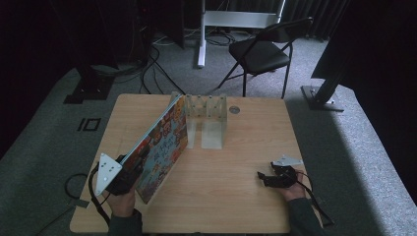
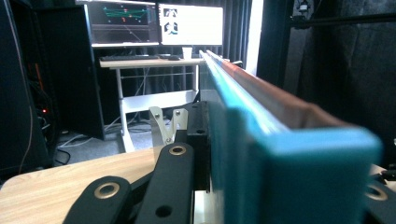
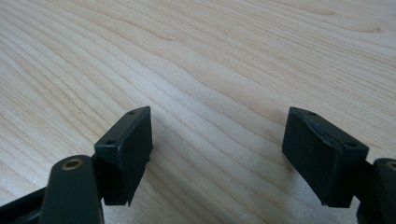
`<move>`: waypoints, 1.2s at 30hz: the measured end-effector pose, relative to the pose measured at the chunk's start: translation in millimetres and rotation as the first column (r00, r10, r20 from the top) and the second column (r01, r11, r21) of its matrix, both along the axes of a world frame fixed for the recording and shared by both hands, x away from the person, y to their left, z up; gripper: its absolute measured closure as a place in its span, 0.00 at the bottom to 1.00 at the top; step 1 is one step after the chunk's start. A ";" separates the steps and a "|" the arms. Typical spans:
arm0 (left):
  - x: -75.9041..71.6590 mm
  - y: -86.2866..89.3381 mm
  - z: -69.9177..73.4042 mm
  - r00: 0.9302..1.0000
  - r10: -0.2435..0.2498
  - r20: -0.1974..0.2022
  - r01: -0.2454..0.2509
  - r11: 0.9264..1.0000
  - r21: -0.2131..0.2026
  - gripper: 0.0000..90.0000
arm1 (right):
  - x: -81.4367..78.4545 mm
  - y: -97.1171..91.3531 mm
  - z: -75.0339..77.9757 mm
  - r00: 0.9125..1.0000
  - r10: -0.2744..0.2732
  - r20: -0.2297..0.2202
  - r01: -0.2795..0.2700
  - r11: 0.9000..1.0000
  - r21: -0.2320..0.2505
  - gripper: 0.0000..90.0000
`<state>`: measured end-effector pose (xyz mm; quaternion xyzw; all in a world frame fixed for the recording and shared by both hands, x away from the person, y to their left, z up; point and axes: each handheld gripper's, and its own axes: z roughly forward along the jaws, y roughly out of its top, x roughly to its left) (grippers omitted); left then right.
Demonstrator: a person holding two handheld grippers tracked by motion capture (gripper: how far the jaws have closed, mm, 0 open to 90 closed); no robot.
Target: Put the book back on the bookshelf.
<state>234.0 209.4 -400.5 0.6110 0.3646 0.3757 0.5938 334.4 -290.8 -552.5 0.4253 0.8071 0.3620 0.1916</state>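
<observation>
High view: left tongs (image 1: 129, 173) clamp the book (image 1: 160, 147), which stands tilted, its long axis pointing at the rack (image 1: 206, 112) ahead; right tongs (image 1: 268, 178) rest open, empty on the worktop (image 1: 236, 196).

Desk (image 1: 236, 196): light wood-grain top, rectangular, occupying the centre and lower middle of the high view, standing on grey carpet. At the upper centre of its surface a clear plastic rack (image 1: 206, 120) stands, with upright dividers. Just right of the rack, a small round grey fitting (image 1: 234, 110) sits in the top. A large picture book (image 1: 160, 147) rests with its lower edge on the desk, left of centre, leaning tilted.
</observation>
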 end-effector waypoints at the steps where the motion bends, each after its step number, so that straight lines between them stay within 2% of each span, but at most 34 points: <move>1: 0.1 -0.1 0.5 1.000 0.004 0.000 -0.004 1.000 0.000 0.89 | 0.0 0.0 0.0 1.000 0.000 0.000 0.000 1.000 0.000 0.27; 9: 4.3 -3.8 3.4 0.999 0.035 0.007 -0.035 0.999 -0.003 0.89 | -0.1 0.2 0.0 1.000 -0.002 -0.002 0.002 1.000 0.002 0.27; 27: 16.4 -19.2 7.0 0.995 0.097 0.027 -0.097 0.995 0.023 0.89 | -0.1 0.2 0.0 1.000 -0.001 -0.001 0.001 1.000 0.001 0.27; 36: 20.9 -23.9 7.4 0.992 0.122 0.030 -0.122 0.992 0.005 0.89 | -0.1 0.2 -0.1 1.000 -0.001 -0.001 0.001 1.000 0.001 0.27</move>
